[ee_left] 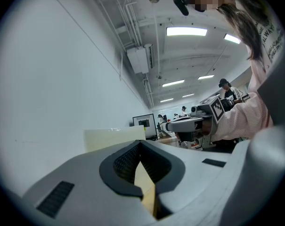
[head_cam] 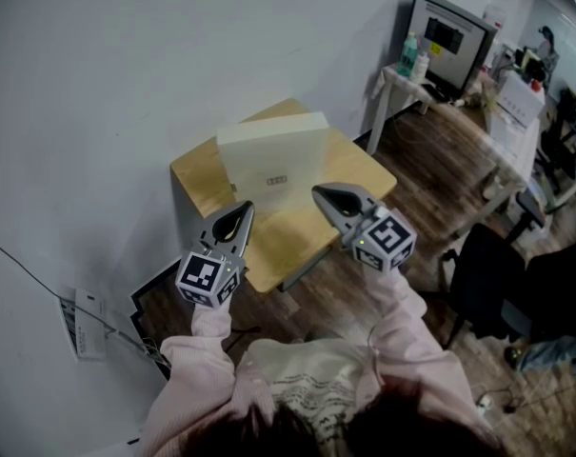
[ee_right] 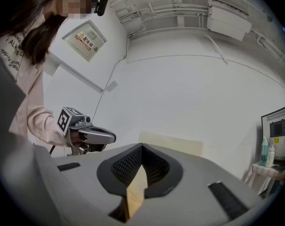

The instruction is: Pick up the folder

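where: pale cream flat card folder [head_cam: 273,155] standing up on small wooden bench [head_cam: 297,241], against white wall [head_cam: 126,84] | way: straight ahead, wide side running across | left hand-held gripper [head_cam: 240,209]: closed, empty, near its left edge | right hand-held gripper [head_cam: 320,193]: closed, empty, near its right edge, about as close

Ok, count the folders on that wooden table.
1. The cream folder stands upright on the wooden table, toward its wall side. Another could hide behind it.
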Available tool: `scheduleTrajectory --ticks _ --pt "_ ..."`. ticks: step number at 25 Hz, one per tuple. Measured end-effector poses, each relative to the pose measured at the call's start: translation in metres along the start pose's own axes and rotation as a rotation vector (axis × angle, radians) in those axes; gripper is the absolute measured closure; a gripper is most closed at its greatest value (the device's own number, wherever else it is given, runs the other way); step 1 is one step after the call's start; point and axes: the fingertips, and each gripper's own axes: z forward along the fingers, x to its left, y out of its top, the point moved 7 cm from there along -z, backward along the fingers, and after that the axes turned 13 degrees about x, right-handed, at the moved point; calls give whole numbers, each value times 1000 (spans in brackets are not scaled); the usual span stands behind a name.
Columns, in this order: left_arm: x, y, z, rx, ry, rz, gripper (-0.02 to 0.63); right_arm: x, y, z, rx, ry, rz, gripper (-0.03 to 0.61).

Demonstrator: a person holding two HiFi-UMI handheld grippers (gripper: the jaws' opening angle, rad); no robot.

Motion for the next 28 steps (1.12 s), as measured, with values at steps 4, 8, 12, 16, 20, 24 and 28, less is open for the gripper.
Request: scheduleTrajectory --ticks 4,8,12,16,20,24,28 --pt "3 2 6 6 12 -5 621 -9 -1 4 14 3 -4 575" --pt "9 2 15 13 35 -4 621 -24 -5 10 25 13 -12 575" --pt "15 0 25 25 65 -6 621 -41 -9 18 39 35 -31 575" --pt "22 0 40 46 94 -7 620 -61 -11 28 58 65 -58 575" --pt "29 -3 47 55 125 -22 620 -77 -16 34 76 82 -58 575" --pt "37 -6 51 69 158 -52 620 -97 -24 36 82 82 -34 575" --pt "46 -12 49 85 195 -72 620 -109 -29 39 96 91 -31 574"
